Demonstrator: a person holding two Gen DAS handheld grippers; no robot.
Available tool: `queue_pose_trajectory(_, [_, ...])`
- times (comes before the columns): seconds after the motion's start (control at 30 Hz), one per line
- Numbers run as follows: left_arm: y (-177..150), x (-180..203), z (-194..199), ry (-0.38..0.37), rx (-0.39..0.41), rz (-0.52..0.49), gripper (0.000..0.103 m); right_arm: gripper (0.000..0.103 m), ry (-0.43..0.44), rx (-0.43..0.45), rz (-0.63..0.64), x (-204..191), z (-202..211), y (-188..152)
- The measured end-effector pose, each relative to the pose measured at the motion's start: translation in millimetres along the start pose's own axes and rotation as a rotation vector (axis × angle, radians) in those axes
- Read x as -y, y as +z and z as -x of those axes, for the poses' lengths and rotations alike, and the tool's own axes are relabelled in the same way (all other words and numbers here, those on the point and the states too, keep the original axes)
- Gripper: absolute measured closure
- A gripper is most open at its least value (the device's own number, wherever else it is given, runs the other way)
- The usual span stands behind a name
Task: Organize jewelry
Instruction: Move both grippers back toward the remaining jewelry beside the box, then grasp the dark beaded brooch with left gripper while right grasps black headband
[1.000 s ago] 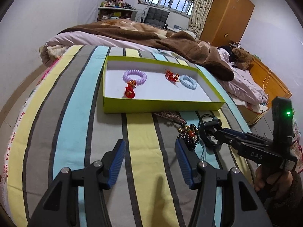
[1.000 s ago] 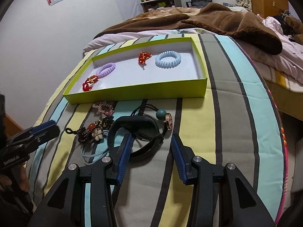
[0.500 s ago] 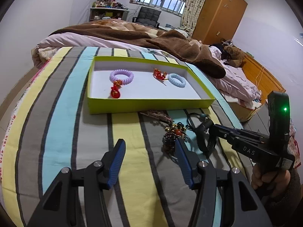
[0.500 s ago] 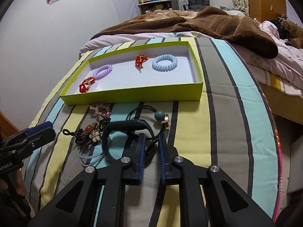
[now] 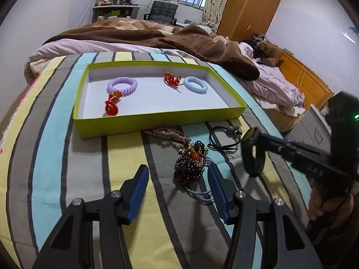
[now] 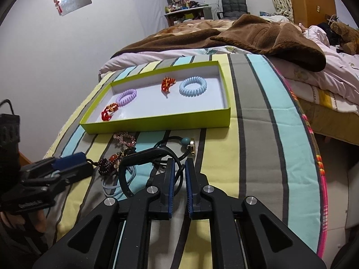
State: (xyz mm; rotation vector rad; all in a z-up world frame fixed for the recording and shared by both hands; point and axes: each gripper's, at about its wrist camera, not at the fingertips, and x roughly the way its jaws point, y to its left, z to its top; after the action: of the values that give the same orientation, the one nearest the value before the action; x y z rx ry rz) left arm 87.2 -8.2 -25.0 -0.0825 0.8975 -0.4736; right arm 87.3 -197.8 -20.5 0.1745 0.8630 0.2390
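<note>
While the right gripper pinches the black band just above the striped bed, the left gripper stands wide and empty around the beaded piece, near hair ties; the green tray lies beyond.

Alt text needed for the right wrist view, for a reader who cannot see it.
The right gripper is shut on a black band above a striped bedspread, beside loose beaded jewelry. Beyond lies a green tray holding a purple coil tie, a blue coil tie and red ornaments; the left gripper enters at left.
</note>
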Motion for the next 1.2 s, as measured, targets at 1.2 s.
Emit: queue_pose_trajectory(1.2, [9.7,17.3,-5.4,0.047,0.023,-0.059,0.076,0.094,0.006,0.032,-0.013,15.4,14.2,1.8])
